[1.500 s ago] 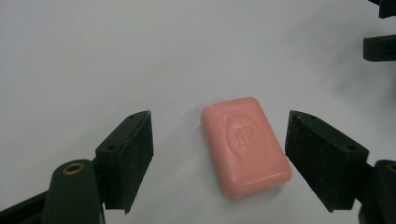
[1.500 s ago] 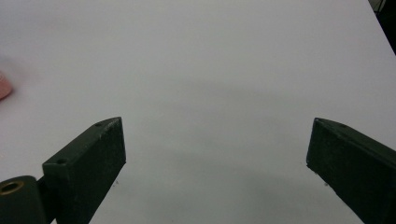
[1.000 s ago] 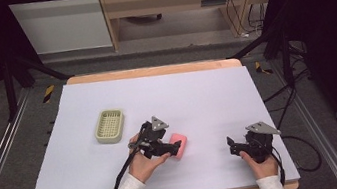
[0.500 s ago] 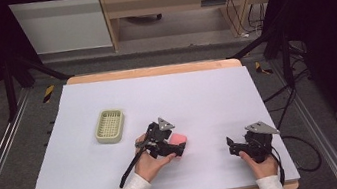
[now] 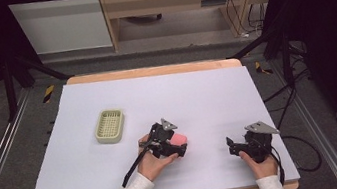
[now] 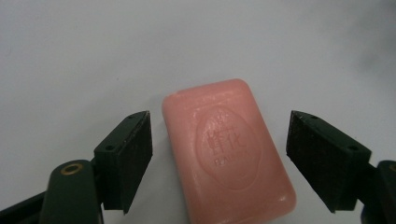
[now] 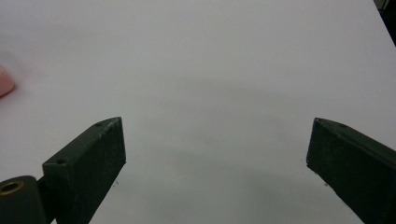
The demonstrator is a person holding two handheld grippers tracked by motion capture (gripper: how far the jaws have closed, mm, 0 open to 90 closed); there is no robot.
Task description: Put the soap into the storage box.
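Note:
A pink bar of soap [image 5: 179,138] lies flat on the white table sheet [image 5: 197,95], right of centre near the front. My left gripper [image 5: 180,147] is over it. In the left gripper view the soap [image 6: 229,149], stamped with an oval emblem, sits between the jaws of the left gripper [image 6: 219,121], which are open, with a small gap on each side. My right gripper [image 5: 231,146] rests near the front right, open; in its own view the right gripper [image 7: 215,126] has only bare sheet between its jaws, and the soap's edge [image 7: 4,81] shows at far left.
A pale green ribbed soap dish [image 5: 110,125] stands on the sheet to the left of the soap. The table's wooden edge [image 5: 153,70] runs along the back. Cables [image 5: 283,97] and dark stand legs lie beyond the right side.
My left gripper has shifted a little to the right, so its open jaws now straddle the soap. The right gripper and the soap dish have stayed put.

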